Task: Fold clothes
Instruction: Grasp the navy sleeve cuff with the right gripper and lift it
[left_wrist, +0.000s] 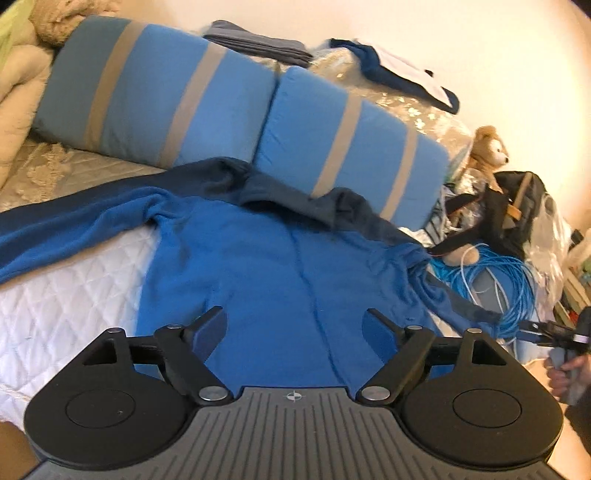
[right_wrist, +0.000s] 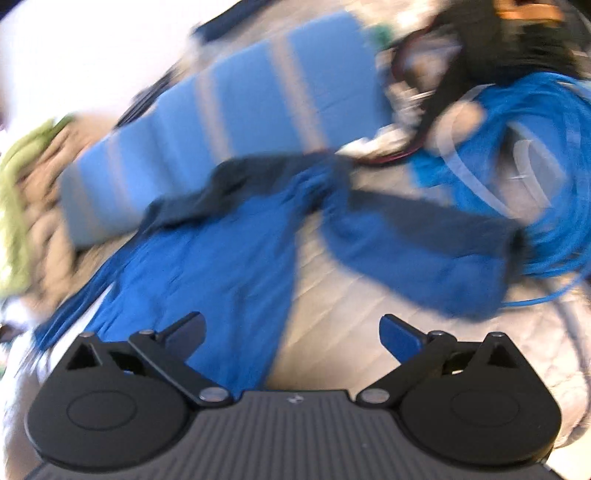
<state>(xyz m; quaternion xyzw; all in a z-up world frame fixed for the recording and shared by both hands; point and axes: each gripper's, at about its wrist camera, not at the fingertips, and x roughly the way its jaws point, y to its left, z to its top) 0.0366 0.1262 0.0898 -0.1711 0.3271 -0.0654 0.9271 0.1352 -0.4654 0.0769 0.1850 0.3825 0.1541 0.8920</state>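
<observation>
While blue garment (left_wrist: 280, 266) lies flat ahead, left gripper (left_wrist: 293, 332) spread (right gripper (right_wrist: 291, 332) likewise).

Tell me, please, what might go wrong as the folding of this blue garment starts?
The right sleeve lies against the blue cable coil, so folding that sleeve inward could snag or drag the cable. The collar sits tucked against the striped pillows, which might shift if the garment is pulled. Both the left gripper and right gripper have open jaws and hold nothing.

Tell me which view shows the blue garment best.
The left wrist view: the blue garment lies sharp, its body and one sleeve spread on the bed. The right wrist view shows it motion-blurred, mainly the other sleeve.
</observation>
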